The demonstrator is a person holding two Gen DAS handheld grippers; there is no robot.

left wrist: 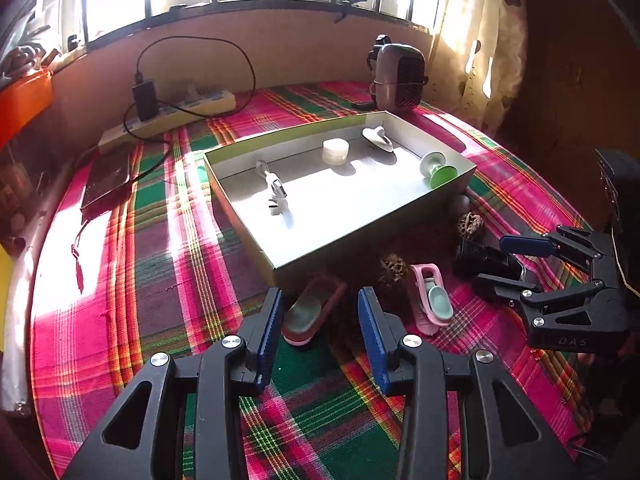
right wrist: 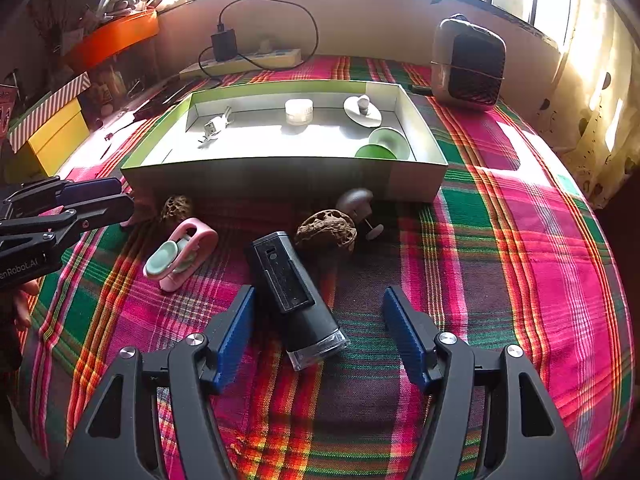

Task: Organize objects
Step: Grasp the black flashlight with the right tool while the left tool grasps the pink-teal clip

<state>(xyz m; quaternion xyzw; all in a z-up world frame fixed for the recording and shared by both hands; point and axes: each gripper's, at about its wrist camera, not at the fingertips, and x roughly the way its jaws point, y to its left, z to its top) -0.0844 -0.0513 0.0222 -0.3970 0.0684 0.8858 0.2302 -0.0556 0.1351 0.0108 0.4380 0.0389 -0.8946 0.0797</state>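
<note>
A shallow open box (right wrist: pixel 280 180) stands on the plaid cloth. It holds a white cable plug (right wrist: pixel 214 124), a white jar (right wrist: pixel 299 110), a white disc (right wrist: pixel 362 110) and a green suction cup (right wrist: pixel 384 146). In front of the box lies a black device (right wrist: pixel 294 292), between the wide-apart fingers of my right gripper (right wrist: pixel 319 300); the pads do not press it. My left gripper (left wrist: pixel 320 308) is open around a pink clip with a teal pad (left wrist: pixel 308 312). A second pink clip (left wrist: pixel 432 300), two walnut shells (right wrist: pixel 326 230) (right wrist: pixel 176 208) and a grey knob (right wrist: pixel 356 204) lie nearby.
A small heater (right wrist: pixel 468 68) stands at the back right, and a power strip with a charger (right wrist: pixel 240 58) runs along the wall. A dark flat device (left wrist: pixel 108 180) lies at the left. A yellow striped-lid box (right wrist: pixel 52 120) and an orange shelf (right wrist: pixel 116 36) stand beyond it.
</note>
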